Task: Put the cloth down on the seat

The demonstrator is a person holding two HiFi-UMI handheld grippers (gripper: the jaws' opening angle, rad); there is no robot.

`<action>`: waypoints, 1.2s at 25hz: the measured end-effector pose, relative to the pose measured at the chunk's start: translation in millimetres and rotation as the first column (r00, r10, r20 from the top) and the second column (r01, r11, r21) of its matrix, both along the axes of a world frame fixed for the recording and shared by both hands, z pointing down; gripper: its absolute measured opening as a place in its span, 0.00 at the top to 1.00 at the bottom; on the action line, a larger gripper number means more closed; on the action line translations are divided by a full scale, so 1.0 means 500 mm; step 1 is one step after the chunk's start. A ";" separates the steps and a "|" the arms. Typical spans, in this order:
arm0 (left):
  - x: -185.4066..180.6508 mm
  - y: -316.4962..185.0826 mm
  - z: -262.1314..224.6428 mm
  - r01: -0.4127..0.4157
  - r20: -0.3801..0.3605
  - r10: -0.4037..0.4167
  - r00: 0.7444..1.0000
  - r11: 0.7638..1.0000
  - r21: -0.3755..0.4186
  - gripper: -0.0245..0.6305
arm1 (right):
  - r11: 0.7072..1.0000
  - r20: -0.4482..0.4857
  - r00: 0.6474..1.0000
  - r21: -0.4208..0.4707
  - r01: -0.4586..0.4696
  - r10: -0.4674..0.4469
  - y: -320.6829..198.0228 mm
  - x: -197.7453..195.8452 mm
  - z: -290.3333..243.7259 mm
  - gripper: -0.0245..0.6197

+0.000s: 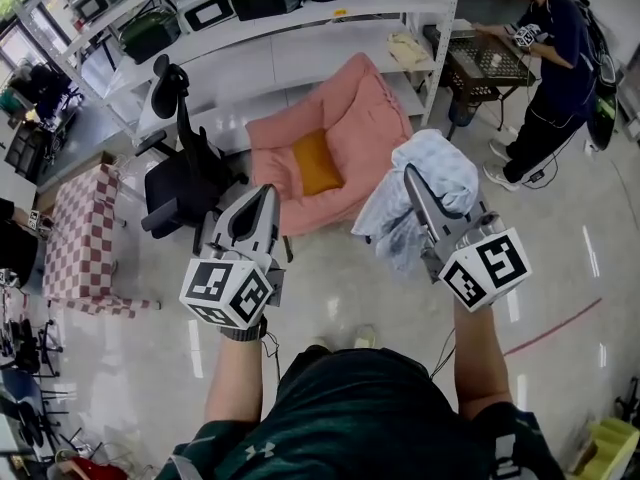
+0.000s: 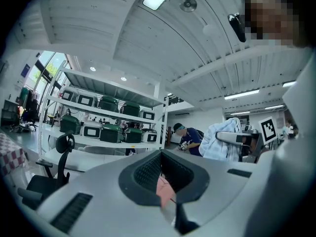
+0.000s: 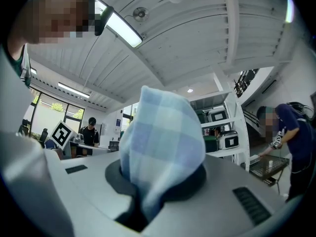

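Note:
A pale blue checked cloth (image 1: 430, 188) hangs bunched from my right gripper (image 1: 413, 176), which is shut on it in the air. In the right gripper view the cloth (image 3: 160, 142) bulges up from between the jaws of the right gripper (image 3: 148, 201) and hides what lies ahead. The seat, a pink soft armchair (image 1: 350, 118) with an orange cushion (image 1: 316, 162), sits on the floor ahead, just left of the cloth. My left gripper (image 1: 262, 200) hovers at the chair's near left side, jaws together and holding nothing. In the left gripper view, a sliver of pink shows past the left gripper (image 2: 168, 181).
A black office chair (image 1: 180, 178) stands left of the pink seat, and a red-checked stool (image 1: 85, 233) farther left. White shelving (image 1: 300, 28) with cases runs behind. A person (image 1: 555, 58) stands at a wire basket table (image 1: 485, 63) at the back right.

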State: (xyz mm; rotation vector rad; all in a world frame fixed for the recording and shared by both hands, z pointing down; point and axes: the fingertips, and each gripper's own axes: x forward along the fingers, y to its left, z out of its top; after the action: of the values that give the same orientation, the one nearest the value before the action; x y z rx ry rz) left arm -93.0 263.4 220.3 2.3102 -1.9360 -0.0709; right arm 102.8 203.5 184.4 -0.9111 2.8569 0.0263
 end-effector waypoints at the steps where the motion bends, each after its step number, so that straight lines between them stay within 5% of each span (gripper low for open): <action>1: 0.005 -0.001 0.003 0.001 -0.001 -0.001 1.000 1.000 -0.001 0.95 | 1.000 0.000 1.000 0.000 0.001 -0.001 -0.001 0.005 0.002 0.86; 13: 0.022 -0.031 0.014 -0.009 0.008 0.009 1.000 1.000 0.000 0.95 | 1.000 -0.004 1.000 0.006 -0.003 0.003 -0.016 0.011 0.004 0.86; 30: -0.137 -0.229 0.058 -0.079 -0.006 0.079 0.997 0.997 -0.016 0.95 | 0.998 -0.055 0.997 -0.027 -0.061 0.059 -0.163 -0.162 0.032 0.86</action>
State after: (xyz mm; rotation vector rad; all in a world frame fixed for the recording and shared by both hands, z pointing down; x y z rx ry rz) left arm -161.5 148.8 249.3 2.3703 -1.8336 -0.0540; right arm 21.9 121.9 200.4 -1.0170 2.8856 0.0174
